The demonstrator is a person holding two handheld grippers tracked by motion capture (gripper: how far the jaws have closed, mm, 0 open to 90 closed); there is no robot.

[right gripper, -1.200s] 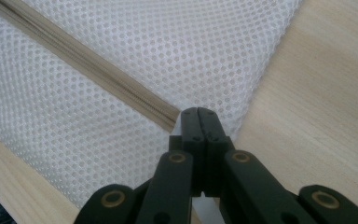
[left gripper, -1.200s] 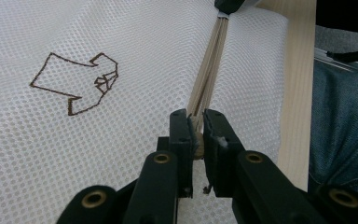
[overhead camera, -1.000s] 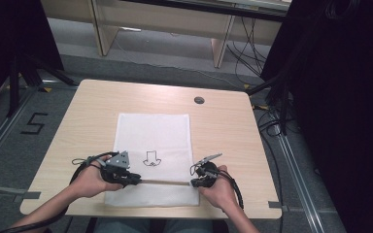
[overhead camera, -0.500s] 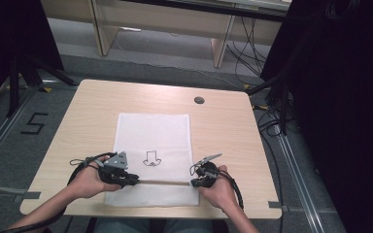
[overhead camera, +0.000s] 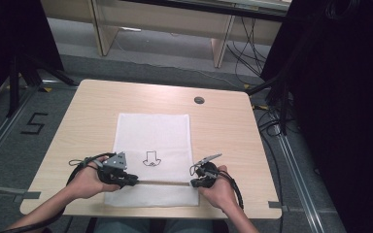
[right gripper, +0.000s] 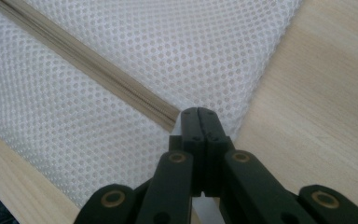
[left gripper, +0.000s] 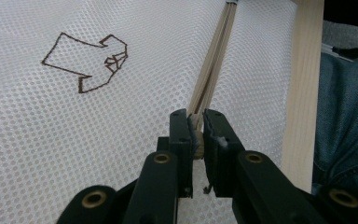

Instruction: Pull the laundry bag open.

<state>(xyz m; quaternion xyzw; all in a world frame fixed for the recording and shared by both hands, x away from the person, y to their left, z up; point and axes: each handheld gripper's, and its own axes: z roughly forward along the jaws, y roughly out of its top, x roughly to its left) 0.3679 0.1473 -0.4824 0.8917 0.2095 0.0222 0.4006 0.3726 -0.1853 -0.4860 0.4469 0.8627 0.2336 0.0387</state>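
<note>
A white mesh bag (overhead camera: 155, 141) lies flat on the wooden table (overhead camera: 223, 131), with a small brown outline drawing (left gripper: 86, 63) on it. A tan zipper (overhead camera: 162, 183) runs across its near end. My left gripper (left gripper: 196, 123) is shut on the zipper's pull tab (left gripper: 196, 140) at the zipper's left end (overhead camera: 135, 182). At the zipper's right end (right gripper: 168, 114), my right gripper (right gripper: 198, 116) is shut, its tips pinching the bag's mesh by the right edge. In the high view the right gripper (overhead camera: 193, 183) rests low on the bag's corner.
A round dark cable port (overhead camera: 199, 100) sits in the table's far right part. Blue trouser fabric (left gripper: 345, 121) shows just past the table's near edge. Dark stands and cables surround the table on the floor.
</note>
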